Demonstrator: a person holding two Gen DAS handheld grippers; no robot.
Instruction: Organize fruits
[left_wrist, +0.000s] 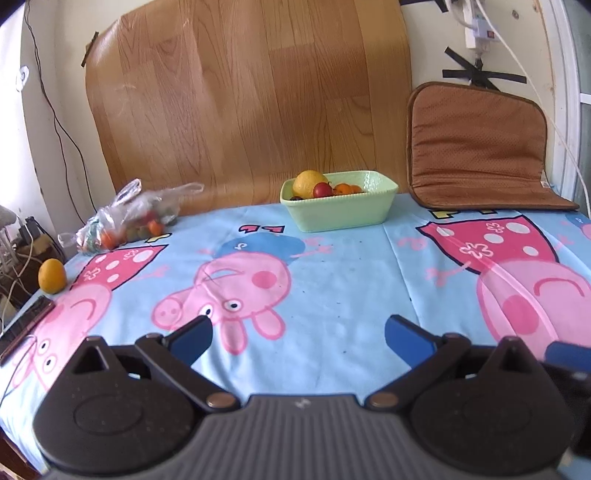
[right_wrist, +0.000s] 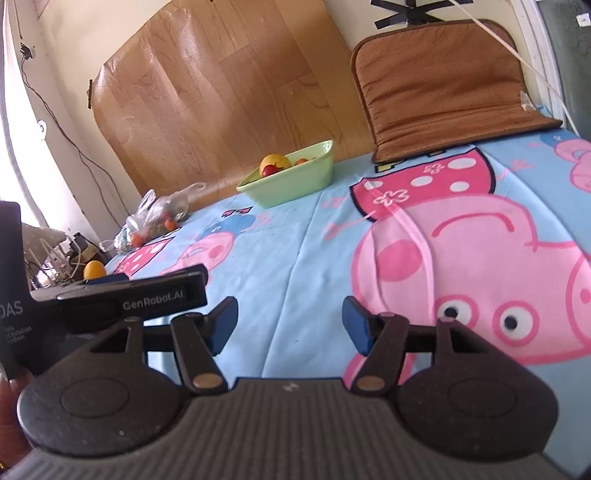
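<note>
A pale green dish (left_wrist: 338, 214) stands at the far middle of the table and holds a yellow fruit (left_wrist: 309, 182), a red one (left_wrist: 323, 190) and small orange ones (left_wrist: 346, 189). The dish also shows in the right wrist view (right_wrist: 291, 184). A clear plastic bag of small fruits (left_wrist: 129, 221) lies at the far left. A loose orange (left_wrist: 52, 276) sits near the left edge. My left gripper (left_wrist: 297, 338) is open and empty over the cloth. My right gripper (right_wrist: 290, 321) is open and empty, with the left gripper's body (right_wrist: 122, 295) just to its left.
A cartoon-pig cloth (left_wrist: 351, 280) covers the table. A wood-pattern sheet (left_wrist: 251, 103) leans on the back wall, and a brown cushion (left_wrist: 476, 147) stands at the back right. A dark flat object (left_wrist: 26, 326) lies at the left edge. Cables hang on the walls.
</note>
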